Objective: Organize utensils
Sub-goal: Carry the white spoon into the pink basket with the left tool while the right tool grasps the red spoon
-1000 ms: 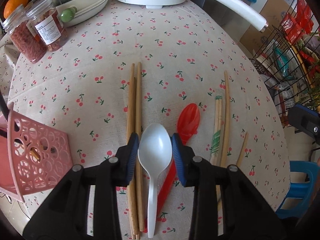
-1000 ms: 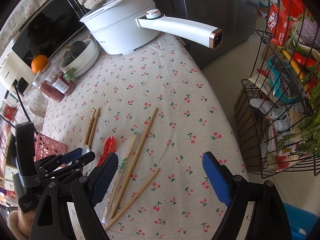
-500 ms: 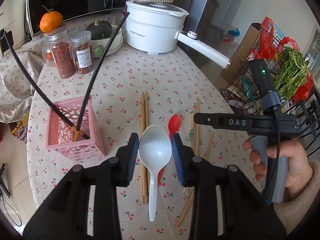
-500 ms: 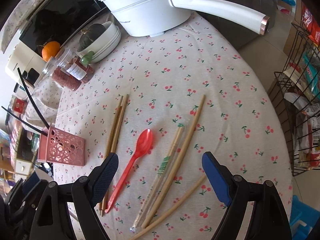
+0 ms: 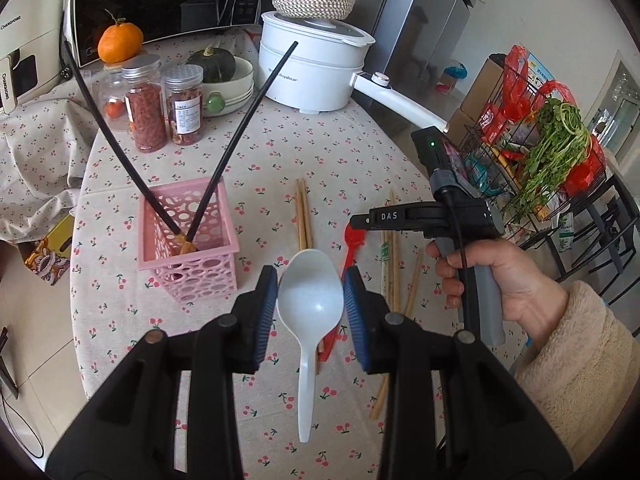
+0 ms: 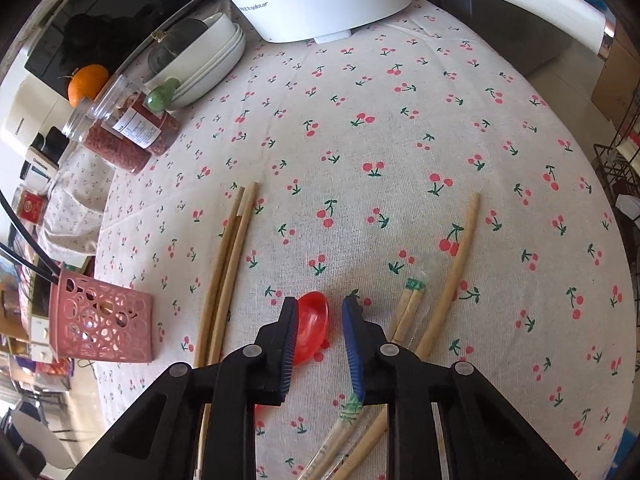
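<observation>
My left gripper (image 5: 311, 280) is shut on a white plastic spoon (image 5: 310, 300) and holds it in the air by its bowl, handle hanging toward me. Ahead and to its left stands a pink perforated basket (image 5: 160, 258) with two black chopsticks (image 5: 240, 120) leaning out. My right gripper (image 6: 319, 306), held by a hand, is down at the table with its jaws closing around the bowl of a red spoon (image 6: 314, 320). The left pad touches the tilted bowl, and a strip of cloth shows before the right pad. Wooden chopsticks (image 6: 228, 264) lie to the left.
Wrapped chopsticks (image 6: 408, 304) and a loose wooden one (image 6: 452, 276) lie right of the red spoon. A white electric pot (image 5: 312, 76), two jars (image 5: 146, 116), stacked bowls and an orange stand at the back. A wire rack with greens (image 5: 552, 140) is beyond the table's right edge.
The left gripper rose and drew back with the white spoon, bringing the pink basket into view. The right gripper dropped onto the red spoon and its wide jaws narrowed around the bowl.
</observation>
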{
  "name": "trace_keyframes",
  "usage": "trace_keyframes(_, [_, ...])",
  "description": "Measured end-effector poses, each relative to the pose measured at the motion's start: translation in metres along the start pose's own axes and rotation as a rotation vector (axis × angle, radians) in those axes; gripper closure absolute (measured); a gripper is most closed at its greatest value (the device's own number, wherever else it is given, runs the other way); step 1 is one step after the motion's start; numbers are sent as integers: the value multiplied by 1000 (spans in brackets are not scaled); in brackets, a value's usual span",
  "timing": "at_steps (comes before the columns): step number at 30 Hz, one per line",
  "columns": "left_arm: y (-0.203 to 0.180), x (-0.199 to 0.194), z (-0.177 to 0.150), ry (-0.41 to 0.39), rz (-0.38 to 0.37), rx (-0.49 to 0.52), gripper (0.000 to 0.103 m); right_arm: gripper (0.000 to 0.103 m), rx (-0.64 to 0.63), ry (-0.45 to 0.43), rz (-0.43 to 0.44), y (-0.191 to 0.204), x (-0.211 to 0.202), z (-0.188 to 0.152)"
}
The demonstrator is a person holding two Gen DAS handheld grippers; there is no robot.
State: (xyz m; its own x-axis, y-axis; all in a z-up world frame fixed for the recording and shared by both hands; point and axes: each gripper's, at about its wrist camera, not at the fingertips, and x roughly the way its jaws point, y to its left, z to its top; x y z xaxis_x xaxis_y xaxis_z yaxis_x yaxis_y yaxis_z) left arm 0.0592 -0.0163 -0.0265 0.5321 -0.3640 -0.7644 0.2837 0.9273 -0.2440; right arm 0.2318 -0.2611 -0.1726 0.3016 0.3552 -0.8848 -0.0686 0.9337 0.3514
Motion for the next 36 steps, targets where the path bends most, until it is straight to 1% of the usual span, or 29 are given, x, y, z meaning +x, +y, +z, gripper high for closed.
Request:
trace_keyframes(1, [2, -2, 0, -3, 1, -3, 67, 87, -10, -11, 4, 1, 0, 0])
trace_keyframes(2, [4, -3, -1, -5, 2, -7, 67, 93, -22, -7, 11, 1, 2, 0])
trace_keyframes(3, [6, -5, -1, -8, 4, -11, 67, 95, -31, -6, 18, 2, 4, 0])
trace_keyframes(6, [10, -11, 0, -25, 5, -23, 67, 99, -48, -23, 18, 4, 1, 0])
trace_keyframes(9, [14, -24, 4, -64, -3, -35, 67, 100, -60, -60, 25, 8, -13, -1])
trace_keyframes(13, [24, -50, 13, -168, -7, -71, 67, 100, -90, -139, 51, 17, -46, -3])
trace_keyframes(17, [39, -74, 22, -316, 4, -122, 67, 100, -102, -219, 86, 26, -80, -7])
trace_keyframes(19, [46, -81, 25, -386, 19, -149, 67, 100, -121, -238, 98, 32, -90, -8])
trace_keyframes(21, [54, -82, 28, -415, 27, -188, 67, 98, -140, -237, 96, 35, -90, -9])
trace_keyframes(22, [57, -81, 29, -415, 22, -207, 67, 95, -142, -217, 86, 35, -85, -10])
trace_keyframes(23, [59, -79, 30, -411, 13, -223, 67, 82, -136, -188, 67, 33, -78, -10])
trace_keyframes(24, [60, -78, 30, -406, 7, -234, 67, 62, -122, -157, 34, 30, -68, -11])
trace_keyframes(25, [60, -75, 30, -401, 5, -239, 67, 52, -107, -132, 1, 26, -59, -12])
trace_keyframes(26, [59, -74, 29, -395, 7, -239, 67, 46, -97, -116, -24, 24, -50, -13])
trace_keyframes(28, [56, -71, 28, -385, 11, -231, 67, 46, -100, -79, -61, 25, -37, -13])
trace_keyframes(30, [54, -69, 27, -377, 13, -224, 67, 46, -113, -67, -86, 30, -29, -14])
trace_keyframes(35, [55, -65, 25, -361, 25, -217, 67, 46, -130, -13, -190, 45, -3, -13])
trace_keyframes(36, [55, -65, 25, -360, 30, -217, 67, 47, -125, 1, -211, 46, 3, -14])
